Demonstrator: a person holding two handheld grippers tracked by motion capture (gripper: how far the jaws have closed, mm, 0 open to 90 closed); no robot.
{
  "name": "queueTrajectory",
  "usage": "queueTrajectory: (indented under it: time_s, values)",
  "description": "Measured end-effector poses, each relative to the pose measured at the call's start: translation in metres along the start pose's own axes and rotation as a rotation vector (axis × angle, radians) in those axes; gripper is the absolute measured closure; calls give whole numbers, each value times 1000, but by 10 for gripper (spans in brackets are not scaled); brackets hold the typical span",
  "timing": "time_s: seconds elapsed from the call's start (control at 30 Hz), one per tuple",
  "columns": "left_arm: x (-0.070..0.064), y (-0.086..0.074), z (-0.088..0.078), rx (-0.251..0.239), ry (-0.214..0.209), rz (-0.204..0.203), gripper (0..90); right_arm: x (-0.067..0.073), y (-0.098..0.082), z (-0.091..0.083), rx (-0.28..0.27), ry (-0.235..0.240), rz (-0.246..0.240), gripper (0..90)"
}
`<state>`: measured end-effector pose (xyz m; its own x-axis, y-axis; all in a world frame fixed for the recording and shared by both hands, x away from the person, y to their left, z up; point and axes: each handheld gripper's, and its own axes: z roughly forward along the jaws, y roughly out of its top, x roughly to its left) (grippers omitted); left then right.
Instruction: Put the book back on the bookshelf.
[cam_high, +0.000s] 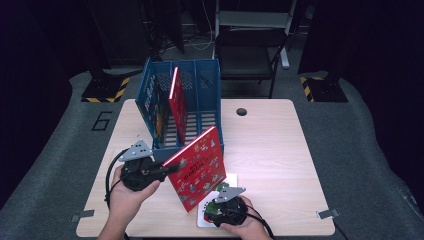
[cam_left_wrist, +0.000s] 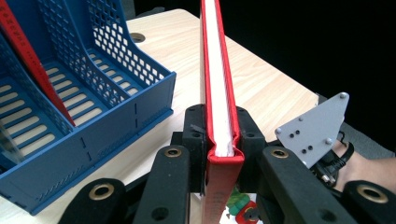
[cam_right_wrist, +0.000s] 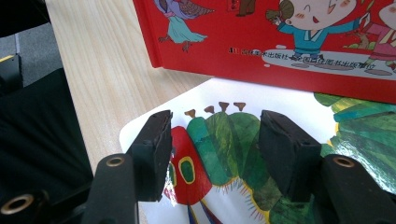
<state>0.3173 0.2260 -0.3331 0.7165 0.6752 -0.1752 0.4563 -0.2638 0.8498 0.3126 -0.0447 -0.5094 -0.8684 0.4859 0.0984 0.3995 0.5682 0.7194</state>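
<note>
A red picture book (cam_high: 197, 167) stands tilted on edge on the wooden table, in front of a blue file rack (cam_high: 207, 80). My left gripper (cam_high: 167, 167) is shut on the book's spine end; in the left gripper view both pads press its red cover (cam_left_wrist: 215, 70), with the white pages showing between. A white caterpillar book (cam_right_wrist: 224, 140) lies flat at the table's front edge, partly under the red book (cam_right_wrist: 280, 42). My right gripper (cam_right_wrist: 212, 140) hovers over it, open, with nothing between its fingers.
The rack (cam_left_wrist: 135, 116) holds another red book (cam_high: 177, 102) upright in its middle compartment and a picture book (cam_high: 156, 110) in the left one. Its right compartment has free room. A round hole (cam_high: 241, 111) marks the table beyond. A black chair (cam_high: 247, 50) stands behind.
</note>
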Motion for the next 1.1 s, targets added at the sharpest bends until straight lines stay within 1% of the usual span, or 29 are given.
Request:
queueTrajectory:
  time_s: [0.03, 0.13, 0.17, 0.23, 0.3, 0.33, 0.5, 0.57, 0.6, 0.63, 0.67, 0.7, 0.83, 0.87, 0.9, 0.93, 1.0, 1.03, 1.1]
  values:
    - [0, 0, 0, 8, -3, 11, 786, 0, 0, 0, -2, -1, 0, 442]
    - [-4, 1, 0, 11, -4, 26, 781, 0, 0, 0, -1, -1, 1, 442]
    - [-5, 2, 0, 12, -7, 26, 779, 1, 0, -1, -5, 12, 10, 442]
    - [-7, 2, 1, 11, -12, 25, 777, 1, 0, -1, -4, 11, 12, 442]
    - [-8, 3, 2, 12, -10, 25, 777, 1, 0, 0, -5, 11, 12, 442]
    - [-8, 3, 1, 17, -8, 38, 777, 1, 0, 0, -6, 10, 11, 442]
    - [-11, 5, 3, 25, 6, 47, 783, 1, 0, 0, -6, 8, 11, 442]
    - [-11, 7, 3, 30, 13, 42, 787, 2, 0, 0, -7, 8, 18, 442]
    - [-10, 8, 4, 29, 16, 41, 788, 2, 0, 0, -14, -1, 16, 442]
    - [-10, 11, 5, 35, 12, 26, 789, 2, -1, 0, -16, -6, 10, 442]
    - [-9, 12, 5, 42, 13, 27, 790, 2, 0, 0, -17, -6, 12, 442]
    - [-9, 14, 6, 44, 19, 14, 791, 3, 0, 0, -18, -7, 13, 441]
    - [-8, 22, 9, 65, 22, -2, 792, 5, 1, 0, -25, 11, 28, 442]
    - [-8, 24, 10, 65, 26, -13, 791, 5, 1, 1, -28, 4, 13, 442]
    - [-8, 27, 10, 75, 24, -14, 791, 6, 2, 1, -31, 9, 12, 442]
    - [-8, 29, 11, 81, 22, -24, 791, 7, 2, 1, -44, 4, 11, 443]
    - [-8, 34, 13, 94, 26, -21, 791, 10, 3, 1, -55, 18, 29, 446]
    - [-9, 37, 15, 93, 32, -33, 792, 10, 4, 1, -50, 25, 30, 447]
    - [-9, 41, 17, 99, 34, -35, 792, 10, 4, 3, -53, 25, 32, 449]
